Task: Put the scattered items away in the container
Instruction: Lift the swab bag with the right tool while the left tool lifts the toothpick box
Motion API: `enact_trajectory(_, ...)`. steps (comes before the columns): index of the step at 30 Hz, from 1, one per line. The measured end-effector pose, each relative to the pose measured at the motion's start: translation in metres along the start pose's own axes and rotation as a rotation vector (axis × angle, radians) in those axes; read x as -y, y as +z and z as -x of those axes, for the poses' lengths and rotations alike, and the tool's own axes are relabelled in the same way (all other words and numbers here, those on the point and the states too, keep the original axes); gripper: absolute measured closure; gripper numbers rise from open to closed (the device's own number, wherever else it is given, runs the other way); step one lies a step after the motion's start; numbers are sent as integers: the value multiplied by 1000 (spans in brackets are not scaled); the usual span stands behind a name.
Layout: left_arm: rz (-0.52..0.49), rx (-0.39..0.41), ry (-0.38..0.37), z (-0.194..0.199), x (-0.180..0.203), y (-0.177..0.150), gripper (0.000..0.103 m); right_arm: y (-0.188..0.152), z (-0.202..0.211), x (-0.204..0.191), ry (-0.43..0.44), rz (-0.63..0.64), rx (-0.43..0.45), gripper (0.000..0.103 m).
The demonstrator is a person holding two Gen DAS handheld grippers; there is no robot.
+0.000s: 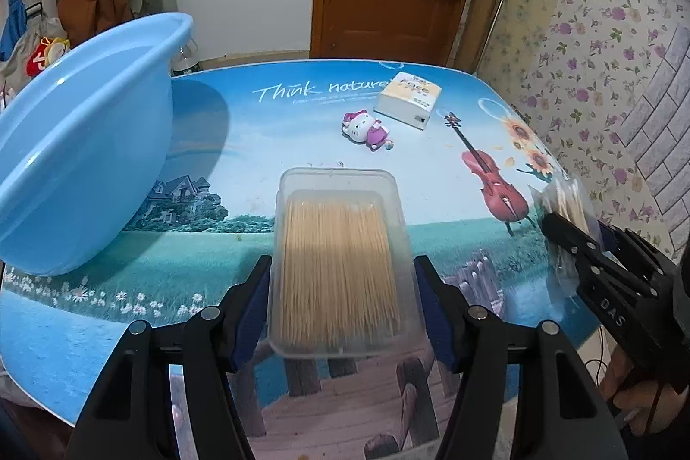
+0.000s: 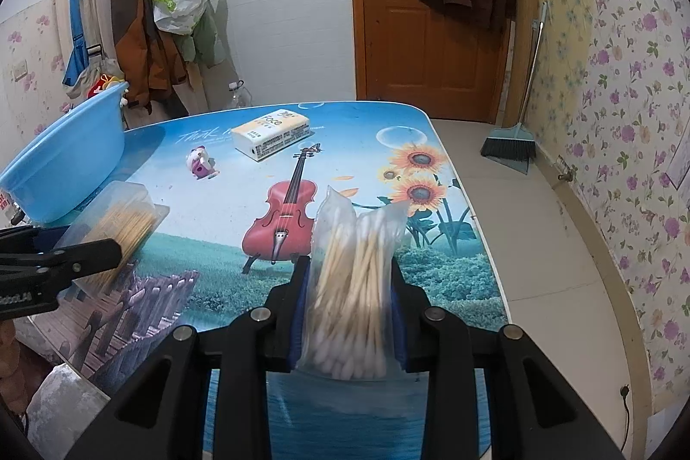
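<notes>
The left gripper (image 1: 343, 287) clasps a clear plastic box of toothpicks (image 1: 338, 266) by its long sides, lifted above the printed table (image 1: 241, 141). The right gripper (image 2: 349, 305) grips a clear bag of cotton swabs (image 2: 351, 287), which stands upright between its pads. In the left wrist view the blue basin (image 1: 82, 158) sits at about nine to ten o'clock from the box, on the table's left edge. A small cat figurine (image 1: 366, 128) lies at twelve o'clock beyond the box, and a pack of tissues (image 1: 409, 98) lies just past it toward one o'clock. The right gripper shows at three o'clock, with a hand (image 1: 642, 395) beneath it.
</notes>
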State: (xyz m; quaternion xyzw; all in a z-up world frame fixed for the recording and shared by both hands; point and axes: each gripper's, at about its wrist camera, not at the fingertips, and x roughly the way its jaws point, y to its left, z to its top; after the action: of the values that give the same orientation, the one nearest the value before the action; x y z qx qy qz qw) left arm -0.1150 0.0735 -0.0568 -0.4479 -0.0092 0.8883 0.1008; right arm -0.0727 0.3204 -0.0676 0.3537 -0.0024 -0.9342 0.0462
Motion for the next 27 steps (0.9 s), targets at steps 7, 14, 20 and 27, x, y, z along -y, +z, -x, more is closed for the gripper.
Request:
enact_trajectory(7, -10, 14, 21, -5, 1, 0, 38, -1, -1, -1, -2, 9, 4, 70)
enact_trajectory(14, -51, 76, 81, -7, 7, -7, 38, -1, 0, -1, -7, 17, 10, 70)
enact_trajectory(20, -40, 99, 83, -6, 5, -8, 45, -3, 0, -3, -16, 21, 19, 70)
enact_trajectory(27, -14, 105, 79, 0, -2, -10, 45, 0, 3, -9, -40, 46, 21, 72)
